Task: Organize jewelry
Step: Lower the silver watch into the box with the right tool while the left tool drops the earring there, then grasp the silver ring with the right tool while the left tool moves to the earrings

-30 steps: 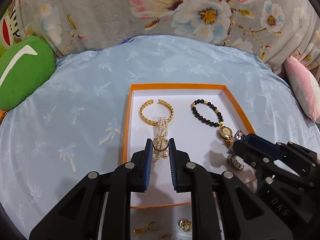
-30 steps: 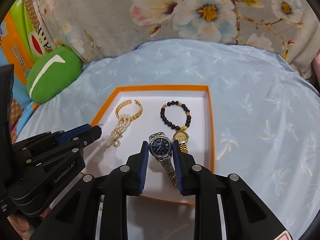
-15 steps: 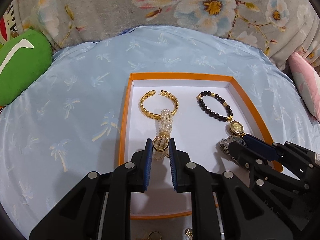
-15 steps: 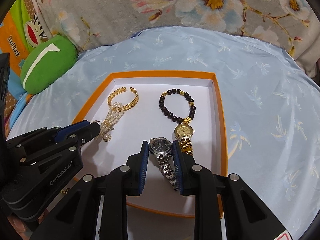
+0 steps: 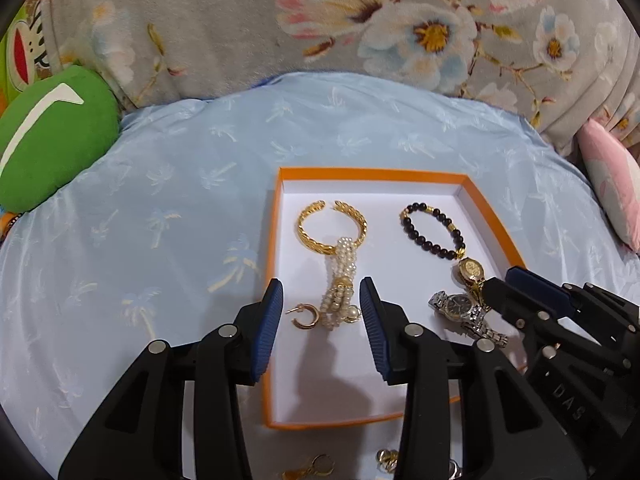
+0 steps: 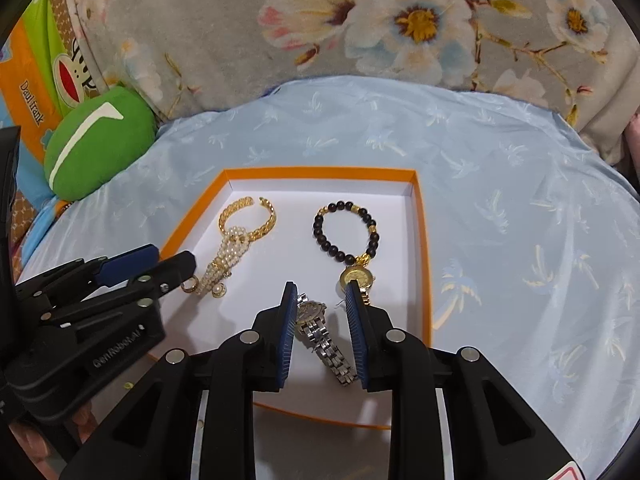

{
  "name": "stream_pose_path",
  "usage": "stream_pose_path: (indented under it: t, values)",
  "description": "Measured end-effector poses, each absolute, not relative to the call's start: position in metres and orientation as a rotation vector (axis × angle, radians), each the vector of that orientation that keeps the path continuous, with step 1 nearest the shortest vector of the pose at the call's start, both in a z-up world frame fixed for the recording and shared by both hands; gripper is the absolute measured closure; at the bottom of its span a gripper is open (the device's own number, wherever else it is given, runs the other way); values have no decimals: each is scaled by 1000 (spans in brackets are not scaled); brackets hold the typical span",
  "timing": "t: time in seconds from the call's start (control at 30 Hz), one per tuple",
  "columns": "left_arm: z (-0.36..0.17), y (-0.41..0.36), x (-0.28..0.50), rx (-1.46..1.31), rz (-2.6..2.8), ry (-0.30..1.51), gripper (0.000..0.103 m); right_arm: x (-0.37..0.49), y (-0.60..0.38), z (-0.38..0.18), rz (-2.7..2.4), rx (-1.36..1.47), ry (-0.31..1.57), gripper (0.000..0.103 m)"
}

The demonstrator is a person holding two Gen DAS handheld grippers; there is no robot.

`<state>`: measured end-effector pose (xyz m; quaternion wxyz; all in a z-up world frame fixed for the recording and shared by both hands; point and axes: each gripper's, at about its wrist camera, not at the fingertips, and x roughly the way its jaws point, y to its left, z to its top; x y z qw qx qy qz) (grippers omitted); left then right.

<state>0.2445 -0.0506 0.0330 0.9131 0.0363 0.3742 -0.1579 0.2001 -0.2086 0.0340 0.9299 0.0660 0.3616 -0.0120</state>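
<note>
Hovering over the orange tray (image 5: 276,240), the left gripper (image 5: 321,300) is spreading around a gold earring (image 5: 305,317); the right gripper (image 6: 321,303) is straddling, fingers apart, the silver watch (image 6: 320,330).

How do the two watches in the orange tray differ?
The silver watch has a dark dial and a steel link band; the gold watch has a gold dial and looks smaller. The silver one lies apart from the beaded bracelet, whereas the gold one touches it. Both lie flat in the tray.
</note>
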Motion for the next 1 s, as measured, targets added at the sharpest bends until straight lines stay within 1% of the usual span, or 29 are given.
stream_pose_path:
  t: [0.2, 0.4, 0.7, 1.0]
  values:
    - [49, -18, 219, 63, -303, 749, 65, 166, -208, 50, -27, 129, 713, 77]
    - [49, 6, 190, 59, -287, 761, 65, 127, -198, 44, -15, 132, 732, 77]
    - [23, 11, 152, 41, -316, 835, 65, 92, -178, 20, 18, 159, 794, 77]
    - [4, 11, 136, 33, -321, 872, 64, 95, -155, 6, 45, 124, 834, 77]
